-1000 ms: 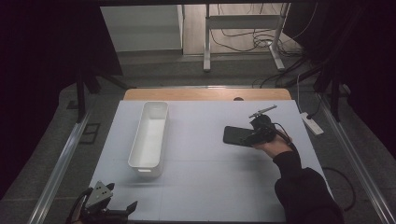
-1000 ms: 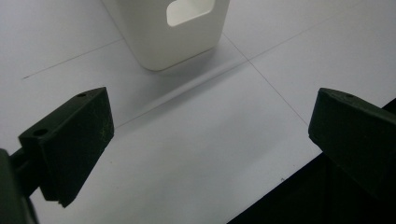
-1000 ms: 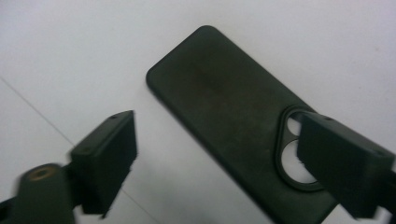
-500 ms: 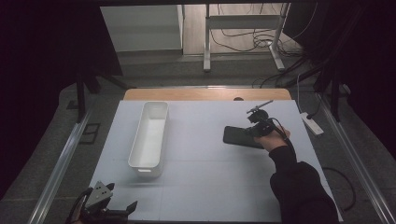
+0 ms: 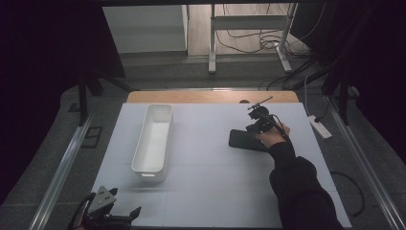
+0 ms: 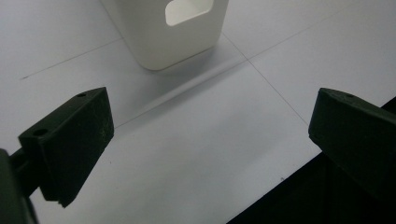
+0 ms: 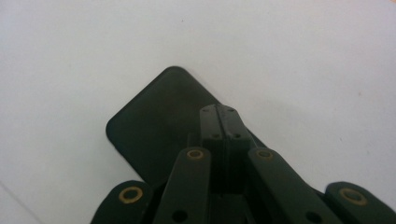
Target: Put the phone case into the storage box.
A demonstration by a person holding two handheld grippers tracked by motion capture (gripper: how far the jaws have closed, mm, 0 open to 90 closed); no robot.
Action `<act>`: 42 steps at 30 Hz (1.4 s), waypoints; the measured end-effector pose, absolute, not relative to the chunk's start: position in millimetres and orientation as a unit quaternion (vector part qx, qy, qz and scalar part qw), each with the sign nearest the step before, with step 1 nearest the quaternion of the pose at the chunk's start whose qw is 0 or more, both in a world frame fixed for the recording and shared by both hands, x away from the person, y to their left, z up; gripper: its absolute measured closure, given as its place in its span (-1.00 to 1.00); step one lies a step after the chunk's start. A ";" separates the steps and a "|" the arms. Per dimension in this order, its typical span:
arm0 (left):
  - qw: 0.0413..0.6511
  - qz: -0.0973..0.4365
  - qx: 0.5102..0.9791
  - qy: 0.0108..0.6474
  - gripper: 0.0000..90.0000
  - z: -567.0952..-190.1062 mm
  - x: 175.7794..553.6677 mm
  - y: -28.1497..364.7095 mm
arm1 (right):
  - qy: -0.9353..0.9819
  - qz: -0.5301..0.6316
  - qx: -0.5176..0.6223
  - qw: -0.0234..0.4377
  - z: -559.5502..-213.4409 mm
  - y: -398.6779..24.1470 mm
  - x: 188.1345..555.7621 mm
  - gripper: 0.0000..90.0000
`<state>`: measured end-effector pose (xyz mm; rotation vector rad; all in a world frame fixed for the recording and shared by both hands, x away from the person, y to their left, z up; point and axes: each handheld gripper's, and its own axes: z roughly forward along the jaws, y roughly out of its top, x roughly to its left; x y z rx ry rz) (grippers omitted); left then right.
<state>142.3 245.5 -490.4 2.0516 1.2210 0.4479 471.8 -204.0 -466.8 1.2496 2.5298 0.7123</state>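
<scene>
On the white desk (image 5: 215, 191): one black slab (image 5: 244, 140), one white bin (image 5: 153, 143), two grippers. Slab flat at right of centre, well apart from bin; near end hidden under right gripper (image 5: 257, 128) and hand (image 5: 272, 137) in high view. Seen in right gripper view with rounded corners, dark face up (image 7: 159, 119); fingers (image 7: 219, 122) pressed together, just closed, tips over slab's surface with nothing between them; contact with slab not discernible. Bin long and narrow, lying lengthwise left of centre, one cut-out handle at near end (image 6: 187, 9). Left gripper (image 5: 112, 213) at near left desk edge, fingers (image 6: 70, 140) wide apart with bare desk between, pointing at bin's near end. Beyond far edge: strip of bare wood (image 5: 191, 97), metal frame legs (image 5: 213, 43), loose cables (image 5: 253, 40); one power strip (image 5: 320, 127) at right edge.
</scene>
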 end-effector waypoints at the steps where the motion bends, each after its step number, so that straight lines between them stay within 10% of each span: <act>1: 0.349 0.173 0.792 0.471 -0.98 -490.3 142.3 245.5 | 0.864 0.238 0.427 0.117 -469.0 -202.8 474.0 1.00; 42: 0.337 0.178 0.800 0.463 -0.98 -490.6 142.2 242.1 | 0.875 0.212 0.422 0.111 -498.8 -172.3 493.2 1.00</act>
